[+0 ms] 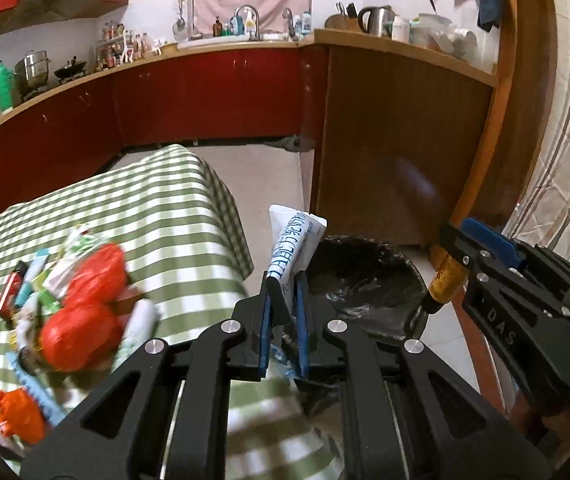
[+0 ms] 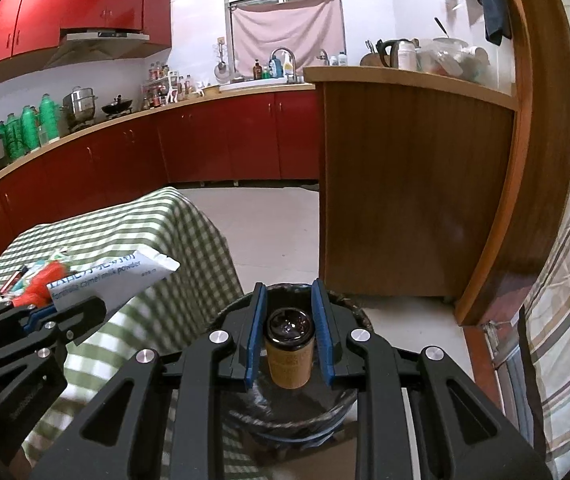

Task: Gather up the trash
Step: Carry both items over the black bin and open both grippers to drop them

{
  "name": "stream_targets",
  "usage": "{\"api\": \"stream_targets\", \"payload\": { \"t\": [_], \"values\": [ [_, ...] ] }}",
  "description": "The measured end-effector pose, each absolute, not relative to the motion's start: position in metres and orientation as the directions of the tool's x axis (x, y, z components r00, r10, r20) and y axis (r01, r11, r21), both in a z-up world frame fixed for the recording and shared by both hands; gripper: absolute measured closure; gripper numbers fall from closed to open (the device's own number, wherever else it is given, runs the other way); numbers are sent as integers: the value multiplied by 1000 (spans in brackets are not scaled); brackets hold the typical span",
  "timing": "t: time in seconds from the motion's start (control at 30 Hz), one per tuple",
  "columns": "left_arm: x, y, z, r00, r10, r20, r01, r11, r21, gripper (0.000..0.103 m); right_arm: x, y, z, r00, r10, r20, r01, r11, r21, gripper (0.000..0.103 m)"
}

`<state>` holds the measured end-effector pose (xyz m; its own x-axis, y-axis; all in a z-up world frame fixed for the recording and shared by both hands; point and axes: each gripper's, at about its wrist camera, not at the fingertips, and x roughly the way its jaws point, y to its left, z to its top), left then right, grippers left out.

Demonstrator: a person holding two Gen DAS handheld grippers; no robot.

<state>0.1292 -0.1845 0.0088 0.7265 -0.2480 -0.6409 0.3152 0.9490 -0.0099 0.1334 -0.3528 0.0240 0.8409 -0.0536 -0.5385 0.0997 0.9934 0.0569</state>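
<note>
Now both loads hang at the bin, and a careless release could miss it.

Your right gripper (image 2: 287, 334) is clamped on the small brown bottle (image 2: 288, 354), which sits directly above the black-lined bin (image 2: 359, 322); let go there and it should fall inside. Your left gripper (image 1: 283, 312) is pinched tight on the white milk-powder sachet (image 1: 291, 246), held just beside the bin's near rim on the table side. The sachet is light and floppy, so dropped from there it may flutter onto the floor or catch the checked tablecloth (image 1: 173, 208). More wrappers (image 1: 81, 300) wait on the table beside the bin.
</note>
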Motion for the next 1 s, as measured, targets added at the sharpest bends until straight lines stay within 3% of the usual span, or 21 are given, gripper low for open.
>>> {"api": "stream_targets", "payload": {
  "t": [0.37, 0.43, 0.53, 0.67, 0.83, 1.0],
  "values": [
    [167, -220, -6, 654, -242, -717, 326, 945, -22, 91, 160, -376, 3, 822, -52, -568, 106, 992, 62, 79],
    [173, -221, -11, 631, -245, -736, 317, 947, -43, 84, 162, -376, 2, 820, -49, -571, 103, 993, 62, 79],
    [179, -219, -15, 615, -249, -749, 291, 954, -78, 54, 169, -378, -3, 812, -48, -581, 106, 992, 66, 78],
    [181, -217, -15, 619, -245, -746, 273, 958, -88, 53, 170, -380, -4, 810, -58, -584, 121, 990, 69, 59],
    [174, -207, -9, 630, -243, -737, 268, 959, -88, 49, 166, -379, 3, 808, -70, -585, 128, 990, 60, 58],
    [152, -188, 5, 663, -227, -713, 259, 964, -66, 44, 153, -372, 13, 807, -66, -587, 134, 988, 73, 48]
  ]
}}
